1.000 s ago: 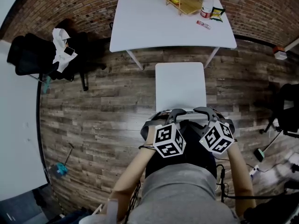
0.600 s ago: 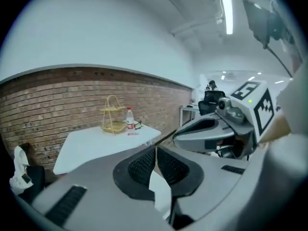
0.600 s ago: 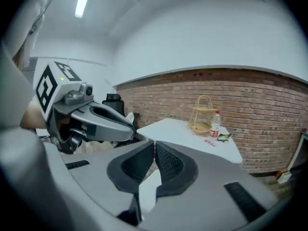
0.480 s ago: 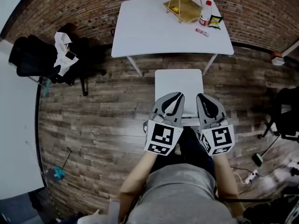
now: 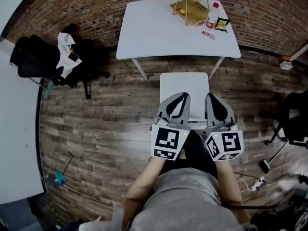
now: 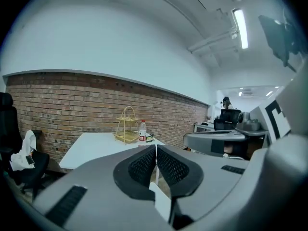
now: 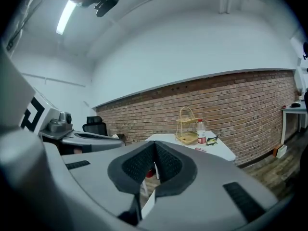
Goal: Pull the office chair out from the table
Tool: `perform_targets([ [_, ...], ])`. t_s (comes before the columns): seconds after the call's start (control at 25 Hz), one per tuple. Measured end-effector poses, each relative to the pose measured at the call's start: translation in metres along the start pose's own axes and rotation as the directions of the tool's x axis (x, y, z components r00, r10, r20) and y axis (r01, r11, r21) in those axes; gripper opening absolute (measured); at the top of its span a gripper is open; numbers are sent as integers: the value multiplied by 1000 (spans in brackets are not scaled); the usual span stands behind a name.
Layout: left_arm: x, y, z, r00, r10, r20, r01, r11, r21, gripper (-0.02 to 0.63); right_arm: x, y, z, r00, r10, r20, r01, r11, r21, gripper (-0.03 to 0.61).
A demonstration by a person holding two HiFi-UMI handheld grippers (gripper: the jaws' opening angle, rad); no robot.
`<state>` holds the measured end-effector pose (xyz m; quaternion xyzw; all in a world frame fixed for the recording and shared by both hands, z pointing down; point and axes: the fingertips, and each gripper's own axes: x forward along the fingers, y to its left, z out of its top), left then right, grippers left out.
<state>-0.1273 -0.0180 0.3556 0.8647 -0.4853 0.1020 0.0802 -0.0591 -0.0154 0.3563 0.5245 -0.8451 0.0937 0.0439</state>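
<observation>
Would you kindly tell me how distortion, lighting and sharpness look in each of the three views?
Head view: fisheye bends the wall into an arc; light even, detail sharp. Left gripper view: black rounded corners, lamp blown out. Right gripper view: same dark corners, lamp glaring at upper left.

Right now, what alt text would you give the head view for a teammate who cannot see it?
The left gripper and right gripper, both shut and empty, hover side by side over the near edge of a white chair, which stands on the wood floor clear of the white table.
</observation>
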Motion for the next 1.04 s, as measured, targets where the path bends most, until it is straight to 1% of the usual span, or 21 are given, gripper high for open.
perform_targets([
  [0.16,0,-3,2,1000,2,1,-2,1000,31,20,-1,2,0,1000,-7,-4,7,1000,-11,14],
  [0.36,-1,-3,2,1000,0,4,0,1000,29,20,-2,7,2,1000,-10,3,10,1000,-10,14],
  [0.76,-1,7,1,1000,11,-7,-11,1000,14,20,4,11,3,1000,-2,-15,2,1000,-20,14],
  [1.04,-2,8,6,999,33,9,-33,998,44,20,5,13,5,1000,12,-10,-13,999,-32,14],
])
